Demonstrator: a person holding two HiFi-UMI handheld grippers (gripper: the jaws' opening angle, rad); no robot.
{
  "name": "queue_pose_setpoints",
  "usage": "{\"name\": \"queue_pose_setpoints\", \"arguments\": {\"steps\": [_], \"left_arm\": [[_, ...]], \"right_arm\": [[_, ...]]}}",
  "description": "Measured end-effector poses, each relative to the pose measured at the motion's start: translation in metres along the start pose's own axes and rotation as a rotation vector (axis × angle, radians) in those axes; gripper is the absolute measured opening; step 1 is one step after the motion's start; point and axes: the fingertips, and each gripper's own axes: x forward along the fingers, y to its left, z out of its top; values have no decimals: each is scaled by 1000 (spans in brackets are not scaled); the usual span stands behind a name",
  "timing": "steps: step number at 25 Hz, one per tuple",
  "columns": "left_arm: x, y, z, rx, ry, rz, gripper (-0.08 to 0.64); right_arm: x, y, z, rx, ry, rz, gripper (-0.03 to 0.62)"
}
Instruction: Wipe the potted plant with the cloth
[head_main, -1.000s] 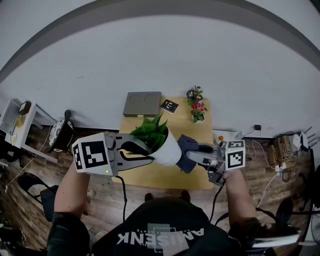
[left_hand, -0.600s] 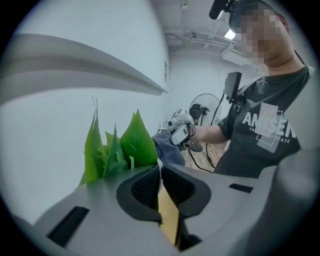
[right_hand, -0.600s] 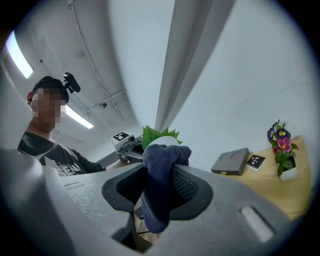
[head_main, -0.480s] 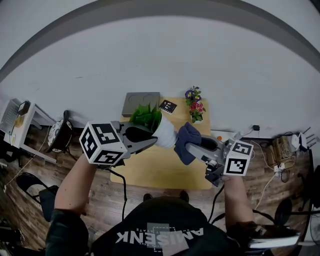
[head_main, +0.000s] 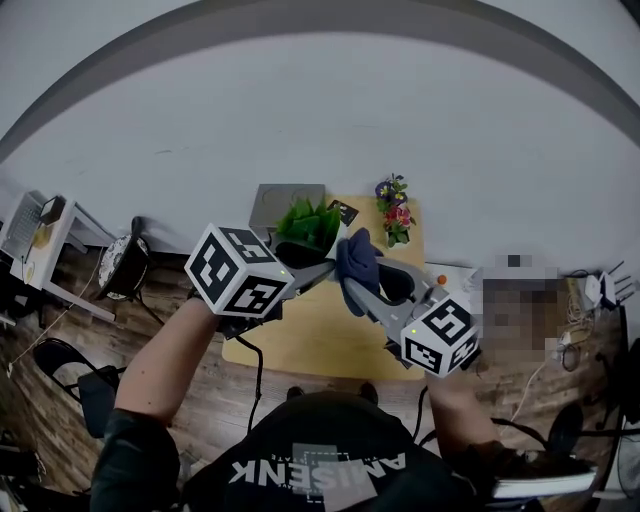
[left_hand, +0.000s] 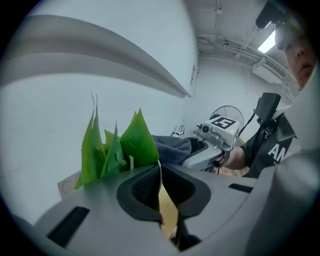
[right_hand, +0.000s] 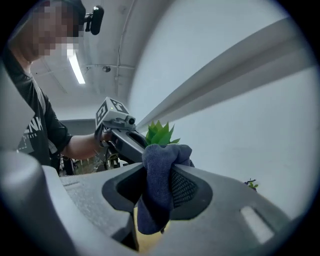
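The potted plant's green leaves (head_main: 309, 222) (left_hand: 120, 145) point toward the far wall, and the white pot is lifted off the wooden table (head_main: 300, 340). My left gripper (head_main: 318, 268) (left_hand: 160, 186) pinches the pot's thin white rim (left_hand: 159, 171), and its jaws are closing on it. The pot's body is mostly hidden behind the jaws and the cloth. My right gripper (head_main: 360, 283) (right_hand: 159, 189) is shut on a bunched dark blue cloth (head_main: 356, 258) (right_hand: 158, 175). The cloth sits right beside the leaves; whether it touches them I cannot tell.
At the table's far edge lie a grey slab with two round dents (head_main: 286, 204), a black-and-white marker card (head_main: 343, 212) and a small pot of coloured flowers (head_main: 392, 212). A fan (head_main: 124, 266) and a side table (head_main: 30, 235) stand at left, cables on the floor at right.
The left gripper has rolled and carried the pot up and away, so the leaves now point toward the wall. The right gripper has risen and rolled, bringing the cloth up beside the leaves.
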Motion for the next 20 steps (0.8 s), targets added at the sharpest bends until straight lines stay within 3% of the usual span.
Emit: {"name": "queue_pose_setpoints", "arguments": {"steps": [11, 20], "left_arm": [[0, 13, -14, -102, 30, 64, 14], [-10, 21, -27, -193, 8, 106, 12]], "right_arm": [[20, 20, -29, -24, 51, -46, 131], [47, 54, -57, -19, 107, 34, 130]]}}
